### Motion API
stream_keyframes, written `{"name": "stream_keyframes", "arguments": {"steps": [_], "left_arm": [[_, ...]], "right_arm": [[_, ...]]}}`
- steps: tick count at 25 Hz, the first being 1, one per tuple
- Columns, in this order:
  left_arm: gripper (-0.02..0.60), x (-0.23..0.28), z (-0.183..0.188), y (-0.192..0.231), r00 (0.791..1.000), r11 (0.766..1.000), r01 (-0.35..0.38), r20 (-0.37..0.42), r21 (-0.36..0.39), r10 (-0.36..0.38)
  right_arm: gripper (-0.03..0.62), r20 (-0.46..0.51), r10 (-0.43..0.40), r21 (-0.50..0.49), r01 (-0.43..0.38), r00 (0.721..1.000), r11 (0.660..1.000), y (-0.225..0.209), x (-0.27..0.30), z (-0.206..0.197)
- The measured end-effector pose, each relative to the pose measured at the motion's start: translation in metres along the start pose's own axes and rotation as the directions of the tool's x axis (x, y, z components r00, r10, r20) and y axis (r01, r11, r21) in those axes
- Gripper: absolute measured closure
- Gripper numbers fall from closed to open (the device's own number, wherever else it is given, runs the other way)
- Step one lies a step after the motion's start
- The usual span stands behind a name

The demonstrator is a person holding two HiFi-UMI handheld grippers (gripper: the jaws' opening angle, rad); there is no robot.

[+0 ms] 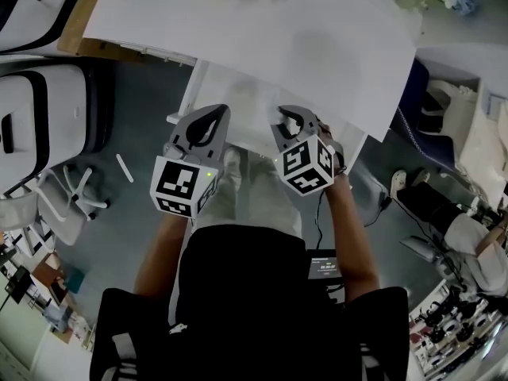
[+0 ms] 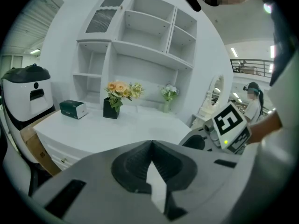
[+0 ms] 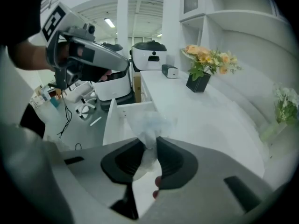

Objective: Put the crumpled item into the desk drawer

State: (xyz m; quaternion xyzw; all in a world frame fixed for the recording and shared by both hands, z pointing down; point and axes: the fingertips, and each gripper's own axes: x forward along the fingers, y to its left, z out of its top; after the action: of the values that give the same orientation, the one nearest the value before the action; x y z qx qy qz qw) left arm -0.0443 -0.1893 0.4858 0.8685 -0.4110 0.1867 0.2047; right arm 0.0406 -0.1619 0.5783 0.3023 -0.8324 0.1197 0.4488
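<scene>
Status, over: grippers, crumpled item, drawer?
Left gripper shut, empty. Right gripper clamped on crumpled wad, at the open drawer. Nothing seen in the way.

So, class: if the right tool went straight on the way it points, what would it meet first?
The right tool, gripping the crumpled item, would probably meet the open drawer first, though depth is unclear.

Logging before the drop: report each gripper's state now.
Left gripper: closed, nothing between its jaws.
Right gripper: closed on the crumpled item.
</scene>
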Motion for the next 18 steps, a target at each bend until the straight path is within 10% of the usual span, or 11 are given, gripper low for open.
{"name": "stream_keyframes", "arguments": {"steps": [18], "left_arm": [[0.575, 0.010, -0.037, 0.017, 0.998, 0.999, -0.023, -0.065, -0.037, 0.021]], "right_arm": [[0.514, -0.162, 0.055, -0.106, -0.072, 0.985, 0.992, 0.017, 0.061, -0.048]]}}
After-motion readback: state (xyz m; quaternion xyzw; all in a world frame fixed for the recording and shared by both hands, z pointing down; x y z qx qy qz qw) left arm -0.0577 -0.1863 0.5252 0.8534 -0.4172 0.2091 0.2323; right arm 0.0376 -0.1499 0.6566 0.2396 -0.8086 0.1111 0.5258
